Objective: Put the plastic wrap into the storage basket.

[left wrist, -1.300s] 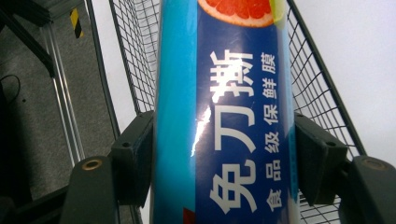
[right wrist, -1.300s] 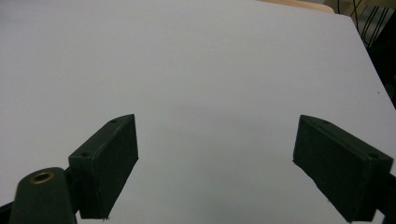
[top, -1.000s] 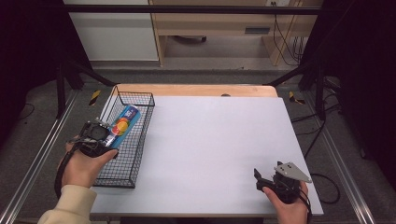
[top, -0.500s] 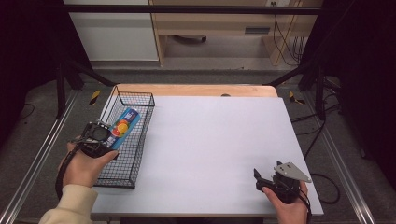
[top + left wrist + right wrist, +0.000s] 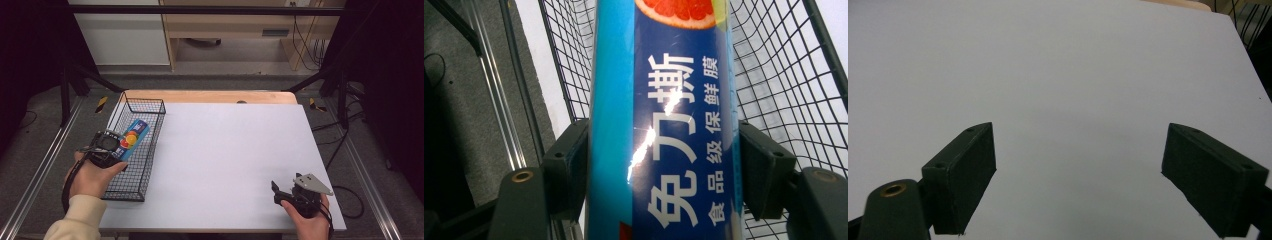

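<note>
Gripping long blue cling-film box (image 5: 664, 125) across its narrow sides with left gripper (image 5: 664, 165), jaws clamped flush, keeping it over black wire basket (image 5: 150, 107). Parking right gripper (image 5: 1080, 175) wide open, empty, over white tabletop (image 5: 225, 150), staying clear.

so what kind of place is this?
Looks like a lab or recording workspace, not a home: a white table inside a black frame, cables trailing by a wooden bench, a gripper in each hand.
</note>
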Available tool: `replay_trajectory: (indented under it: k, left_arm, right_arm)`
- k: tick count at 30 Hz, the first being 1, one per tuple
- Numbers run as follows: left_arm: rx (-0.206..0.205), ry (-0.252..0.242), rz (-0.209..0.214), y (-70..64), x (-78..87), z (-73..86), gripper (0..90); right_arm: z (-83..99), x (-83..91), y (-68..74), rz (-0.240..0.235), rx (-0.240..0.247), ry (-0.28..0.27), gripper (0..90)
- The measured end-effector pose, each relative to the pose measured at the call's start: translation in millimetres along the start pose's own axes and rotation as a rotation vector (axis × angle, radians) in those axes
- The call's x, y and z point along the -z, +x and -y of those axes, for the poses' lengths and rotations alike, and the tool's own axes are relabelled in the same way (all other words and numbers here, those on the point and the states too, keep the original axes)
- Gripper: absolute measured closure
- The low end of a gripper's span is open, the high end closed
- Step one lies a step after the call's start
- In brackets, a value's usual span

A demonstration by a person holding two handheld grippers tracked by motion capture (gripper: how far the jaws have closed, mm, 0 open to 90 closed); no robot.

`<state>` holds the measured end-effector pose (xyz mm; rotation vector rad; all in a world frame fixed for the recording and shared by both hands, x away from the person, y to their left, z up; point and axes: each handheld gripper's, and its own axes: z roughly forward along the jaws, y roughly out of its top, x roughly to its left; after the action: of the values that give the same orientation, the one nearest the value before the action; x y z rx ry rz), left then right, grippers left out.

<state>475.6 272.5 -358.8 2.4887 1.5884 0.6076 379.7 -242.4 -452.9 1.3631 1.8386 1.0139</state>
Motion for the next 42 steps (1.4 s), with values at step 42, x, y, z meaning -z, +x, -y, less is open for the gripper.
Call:
replay_trajectory:
  k: [42]
  left_arm:
    - [-0.039, 0.136, -0.005, -6.0, -23.3, -10.4, 32.1]
  right_arm:
    - [-0.1, -0.2, -0.3, -0.009, 0.0, 0.005, 14.2]
